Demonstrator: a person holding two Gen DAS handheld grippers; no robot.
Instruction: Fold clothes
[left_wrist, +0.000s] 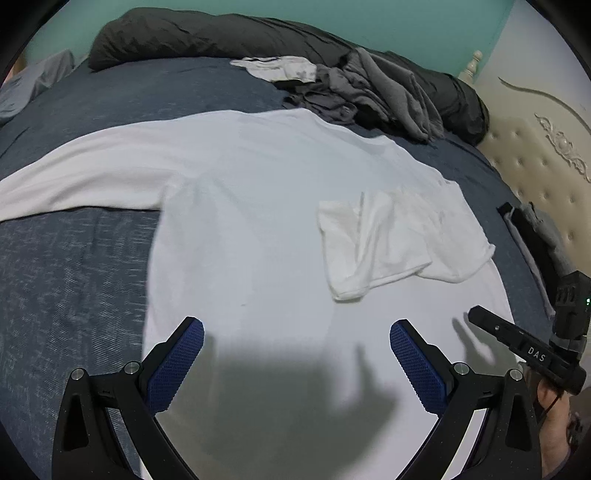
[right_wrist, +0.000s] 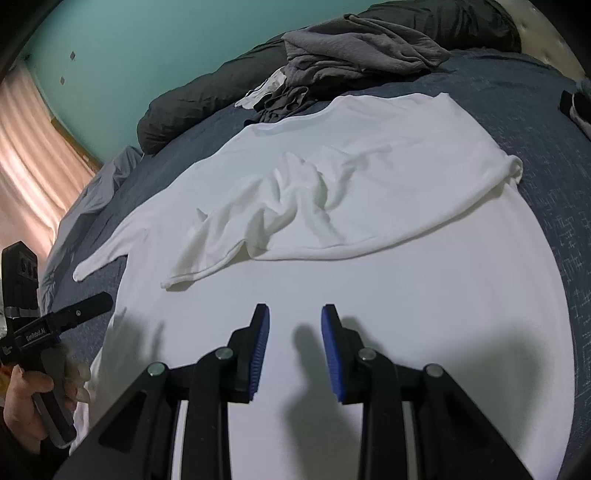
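- A white long-sleeved shirt (left_wrist: 258, 206) of soft knit lies spread flat on the bed, one sleeve (right_wrist: 288, 206) folded rumpled across its body, the other stretched out over the cover.
- The left gripper (left_wrist: 296, 360), with ribbed blue pads, hangs wide open and empty over the shirt's near part.
- The right gripper (right_wrist: 294, 350) stands narrowly parted above the shirt, nothing between its pads.
- A mottled navy bedspread (left_wrist: 74, 273) covers the bed; crumpled grey clothes (left_wrist: 373, 92) lie heaped beyond the shirt against a dark duvet roll (left_wrist: 207, 37).
- Teal wall, cream tufted headboard (left_wrist: 535, 158), pink curtain (right_wrist: 33, 155).
- "DAS" is printed on the right gripper's body.
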